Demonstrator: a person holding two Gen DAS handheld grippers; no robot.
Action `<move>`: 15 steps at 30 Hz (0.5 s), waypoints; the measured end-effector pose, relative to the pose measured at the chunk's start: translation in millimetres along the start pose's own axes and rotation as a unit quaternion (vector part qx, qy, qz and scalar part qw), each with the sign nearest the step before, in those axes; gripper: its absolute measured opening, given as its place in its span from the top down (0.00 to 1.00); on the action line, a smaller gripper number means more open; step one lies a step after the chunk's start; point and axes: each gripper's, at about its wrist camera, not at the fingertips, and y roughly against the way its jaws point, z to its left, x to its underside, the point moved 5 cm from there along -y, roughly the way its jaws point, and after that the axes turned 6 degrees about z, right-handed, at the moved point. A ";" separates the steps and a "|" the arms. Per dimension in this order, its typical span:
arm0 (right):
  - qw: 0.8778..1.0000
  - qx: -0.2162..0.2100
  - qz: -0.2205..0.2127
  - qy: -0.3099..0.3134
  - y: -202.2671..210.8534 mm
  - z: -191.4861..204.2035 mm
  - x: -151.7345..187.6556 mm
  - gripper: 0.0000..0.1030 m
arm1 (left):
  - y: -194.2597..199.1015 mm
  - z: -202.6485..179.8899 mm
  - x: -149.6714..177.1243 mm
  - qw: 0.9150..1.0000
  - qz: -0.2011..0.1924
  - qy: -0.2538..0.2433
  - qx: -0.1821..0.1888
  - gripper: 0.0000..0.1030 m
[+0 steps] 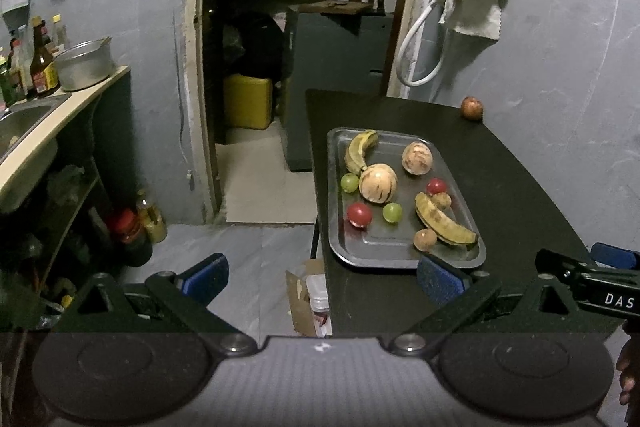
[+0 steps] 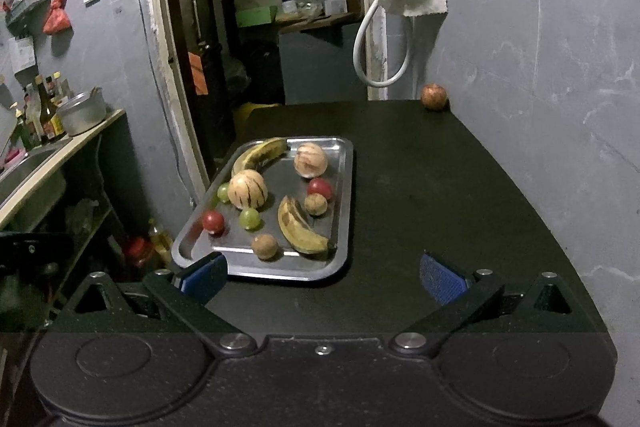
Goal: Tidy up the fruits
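My feeds show a black surface (image 2: 440, 187) under a shiny grey tray (image 2: 347, 187). Bananas (image 2: 298, 227) yellow, mottled brown. Two melons (image 2: 248, 189) cream with dark stripes. Tomatoes (image 2: 213, 221) red, grapes (image 2: 250, 218) pale green, small round fruits (image 2: 265, 246) tan. Lone fruit (image 2: 433, 96) at the far edge reddish-brown. Fingers (image 2: 442, 277) carry blue pads on black arms. Walls grey.

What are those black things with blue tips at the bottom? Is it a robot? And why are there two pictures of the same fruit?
No robot: a person holds a pincer tool in each hand, each carrying a camera, so there are two views. The left gripper and right gripper are both open and hold nothing. On the black table sits a metal tray with two bananas, two striped melons, red tomatoes, green grapes and small brown fruits. One reddish fruit lies alone by the wall.
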 end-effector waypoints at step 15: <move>1.000 -0.009 0.023 0.005 12.3 -4.7 22.2 0.01 | 15.4 -2.0 35.6 1.000 0.020 0.001 -0.009 0.01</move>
